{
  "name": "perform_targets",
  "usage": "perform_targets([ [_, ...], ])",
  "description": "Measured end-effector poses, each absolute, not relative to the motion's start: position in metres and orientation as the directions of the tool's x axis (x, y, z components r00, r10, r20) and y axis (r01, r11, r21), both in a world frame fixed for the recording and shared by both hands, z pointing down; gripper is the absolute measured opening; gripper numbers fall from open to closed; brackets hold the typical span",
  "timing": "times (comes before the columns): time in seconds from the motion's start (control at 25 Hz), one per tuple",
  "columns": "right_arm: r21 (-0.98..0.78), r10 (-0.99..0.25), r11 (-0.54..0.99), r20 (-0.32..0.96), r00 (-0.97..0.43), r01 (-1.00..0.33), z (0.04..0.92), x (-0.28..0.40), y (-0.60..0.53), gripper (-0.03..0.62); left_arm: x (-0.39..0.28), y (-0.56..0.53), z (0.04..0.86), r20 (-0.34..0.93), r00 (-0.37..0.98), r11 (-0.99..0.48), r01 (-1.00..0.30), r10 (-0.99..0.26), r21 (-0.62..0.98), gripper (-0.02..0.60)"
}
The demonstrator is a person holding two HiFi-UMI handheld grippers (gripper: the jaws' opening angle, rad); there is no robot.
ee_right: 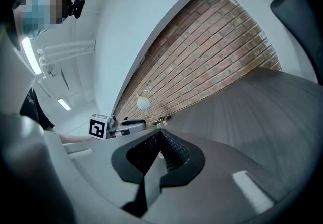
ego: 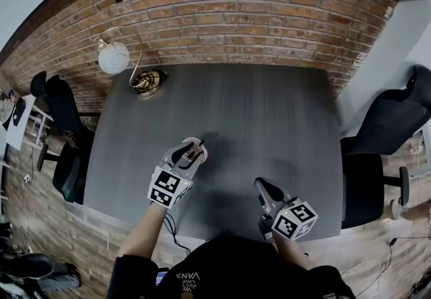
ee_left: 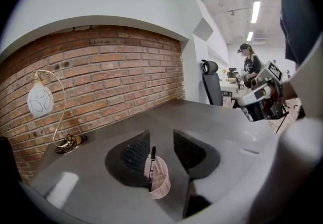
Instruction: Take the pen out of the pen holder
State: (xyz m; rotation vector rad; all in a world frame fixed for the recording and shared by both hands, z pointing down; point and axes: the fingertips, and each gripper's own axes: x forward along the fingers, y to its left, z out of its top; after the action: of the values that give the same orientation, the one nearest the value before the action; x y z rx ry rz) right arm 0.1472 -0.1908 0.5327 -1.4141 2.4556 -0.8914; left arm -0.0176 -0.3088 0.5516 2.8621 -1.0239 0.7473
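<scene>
1. Closest in: right hand-held gripper (ego: 261, 184), jaws clenched together on nothing, low near the front edge of the desk (ego: 269, 109) and well apart from the pen holder. Probably kept in reserve for the pull.
2. Further out: left hand-held gripper (ee_left: 161, 150), jaws narrowed onto the mesh pen holder (ee_left: 159, 181) and grasping it from both sides. Likely meant to pin the light holder down, against tipping or lifting along with the pen.
3. Black pen (ee_left: 152, 163) upright inside the holder, top end poking above the rim, between the left jaws and nearer the left one. Not yet out.
4. Holder standing on the desk around mid-width, in the front half, within easy reach of both hands.
5. In the way: left jaws flanking the pen closely, with only the short exposed top end free to pinch. Best approached from above, then drawn straight up.
6. Around: globe lamp (ego: 113, 57) on a curved stem at the back left corner, by the brick wall (ego: 236, 15); one office chair (ego: 64, 126) left of the desk, another (ego: 387, 126) right. All well clear of the working spot.
</scene>
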Motion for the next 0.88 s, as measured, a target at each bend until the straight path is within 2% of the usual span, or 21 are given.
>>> perform_targets([
  [0.88,-0.605,-0.825,0.348,0.166,-0.54,-0.717,0.551,0.154,-0.212,0.002,-0.001,-0.346,0.613,0.65,0.579,-0.838,-0.518,-0.492,-0.173,0.155],
])
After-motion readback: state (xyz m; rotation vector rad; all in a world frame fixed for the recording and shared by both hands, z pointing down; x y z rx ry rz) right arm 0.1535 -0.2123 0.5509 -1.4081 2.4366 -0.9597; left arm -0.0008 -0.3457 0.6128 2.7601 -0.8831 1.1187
